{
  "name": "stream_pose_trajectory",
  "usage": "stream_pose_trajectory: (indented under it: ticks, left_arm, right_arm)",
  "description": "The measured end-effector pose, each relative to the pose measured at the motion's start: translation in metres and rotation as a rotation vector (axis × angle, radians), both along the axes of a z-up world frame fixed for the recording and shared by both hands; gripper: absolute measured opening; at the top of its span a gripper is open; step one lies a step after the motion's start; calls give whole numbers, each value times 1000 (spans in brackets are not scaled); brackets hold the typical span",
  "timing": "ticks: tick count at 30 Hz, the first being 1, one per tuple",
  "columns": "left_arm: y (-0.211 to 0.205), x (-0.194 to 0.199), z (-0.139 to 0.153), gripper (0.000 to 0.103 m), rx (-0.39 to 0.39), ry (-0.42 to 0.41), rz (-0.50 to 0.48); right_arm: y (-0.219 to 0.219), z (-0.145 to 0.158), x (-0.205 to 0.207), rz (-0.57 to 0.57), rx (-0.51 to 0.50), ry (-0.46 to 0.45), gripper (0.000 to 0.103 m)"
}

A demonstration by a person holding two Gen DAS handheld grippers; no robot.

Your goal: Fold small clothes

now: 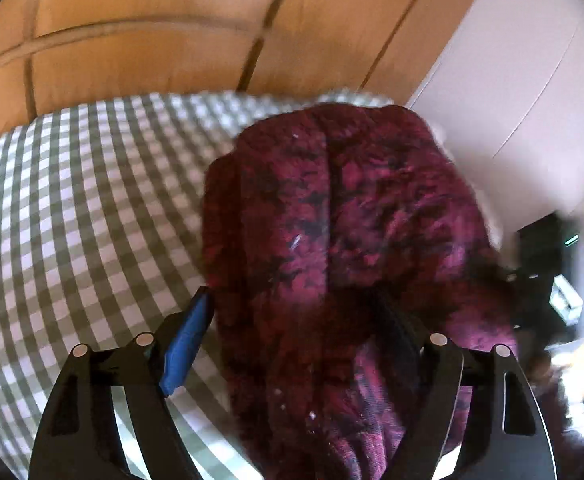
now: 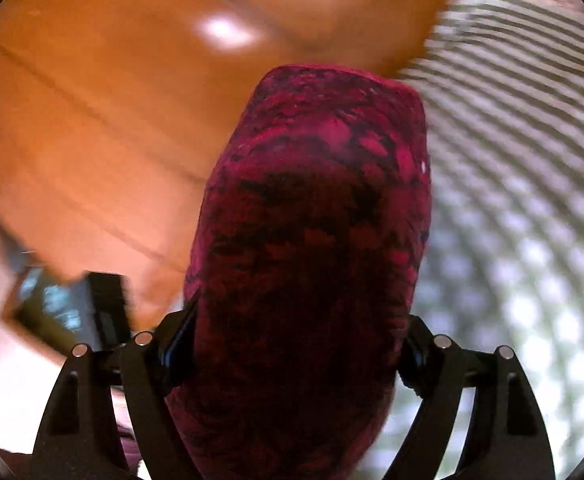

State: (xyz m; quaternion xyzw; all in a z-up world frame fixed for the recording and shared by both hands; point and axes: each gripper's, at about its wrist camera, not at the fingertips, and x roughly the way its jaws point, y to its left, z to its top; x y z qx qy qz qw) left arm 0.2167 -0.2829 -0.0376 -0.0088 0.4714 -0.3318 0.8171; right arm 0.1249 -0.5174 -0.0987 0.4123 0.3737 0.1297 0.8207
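Note:
A dark red and black patterned garment (image 1: 332, 220) hangs bunched between the jaws of my left gripper (image 1: 292, 312), lifted over the checked cloth (image 1: 92, 200). The left gripper's blue left pad (image 1: 186, 344) shows beside the cloth; its right finger is buried in fabric, and the jaws stand wide. In the right wrist view the same garment (image 2: 312, 220) fills the space between the fingers of my right gripper (image 2: 296, 328), which presses on it from both sides and holds it up. Both views are blurred.
The green-and-white checked cloth also shows in the right wrist view (image 2: 532, 160). Orange wooden wardrobe doors (image 1: 152, 20) stand behind. A white wall (image 1: 512, 80) and dark objects (image 1: 544, 248) lie at the right. A dark box (image 2: 108, 304) sits at the left.

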Motion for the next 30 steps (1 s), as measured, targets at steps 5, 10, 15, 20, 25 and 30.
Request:
stream_pose_trajectory:
  ticks: [5, 10, 15, 20, 25, 30]
  left_arm:
    - [3, -19, -14, 81, -28, 16, 60]
    - [9, -41, 2, 81, 65, -121, 102]
    - [35, -52, -3, 81, 97, -107, 185]
    - [63, -89, -8, 83, 144, -109, 222]
    - [66, -82, -4, 91, 141, -57, 270]
    - [68, -97, 10, 95, 150, -103, 296]
  right_arm:
    - [-9, -2, -30, -83, -50, 22, 100]
    - [8, 62, -50, -166, -285, -79, 83]
    - [64, 91, -12, -64, -491, -60, 58]
    - [99, 57, 21, -51, -719, 93, 59]
    - [95, 55, 15, -63, -723, 109, 62]
    - [85, 54, -1, -113, -684, 79, 83]
